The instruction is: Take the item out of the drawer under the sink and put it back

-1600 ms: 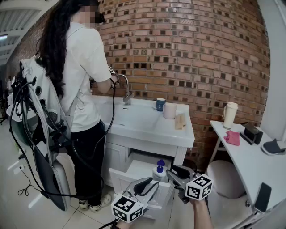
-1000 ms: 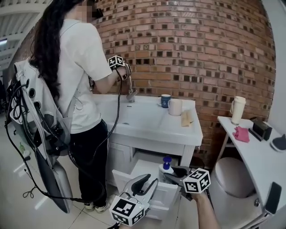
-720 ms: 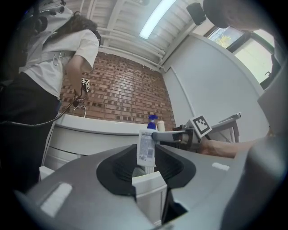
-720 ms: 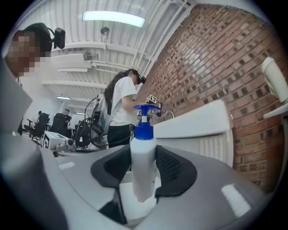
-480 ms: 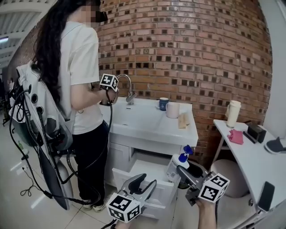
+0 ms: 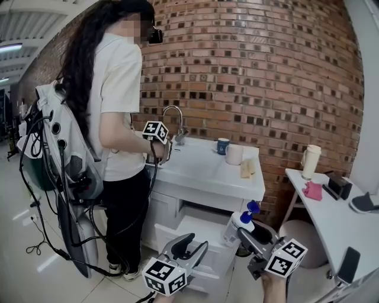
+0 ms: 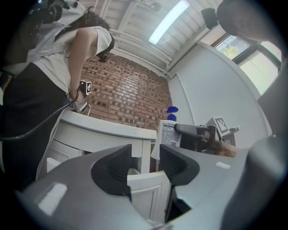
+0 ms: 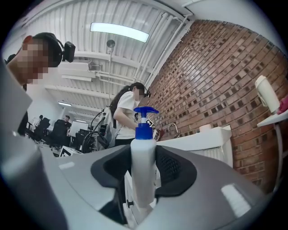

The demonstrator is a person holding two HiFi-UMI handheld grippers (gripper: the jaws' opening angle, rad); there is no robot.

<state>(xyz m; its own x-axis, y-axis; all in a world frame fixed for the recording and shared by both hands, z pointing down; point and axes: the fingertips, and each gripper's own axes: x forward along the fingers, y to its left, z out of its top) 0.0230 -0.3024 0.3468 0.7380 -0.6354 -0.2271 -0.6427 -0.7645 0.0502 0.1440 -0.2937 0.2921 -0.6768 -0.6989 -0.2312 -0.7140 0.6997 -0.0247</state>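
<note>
Right gripper (image 6: 244,234) clamps the pump bottle (image 6: 233,227), lower right, by the open drawer (image 6: 189,228); left gripper (image 6: 197,244) gapes.

Back wall (image 6: 266,71) is all red-brown brick, with a white sink vanity (image 6: 201,177) up against it. The side wall (image 7: 202,85) is plain white and has a white table (image 6: 331,216) along it. A round white stool or bin (image 6: 299,234) sits between the two. The floor (image 6: 29,254) is glossy pale tile. The ceiling (image 8: 148,13) is white ribbed panels with a long strip light (image 8: 119,32) on. There's a window (image 7: 231,45) up high with green showing through.
</note>
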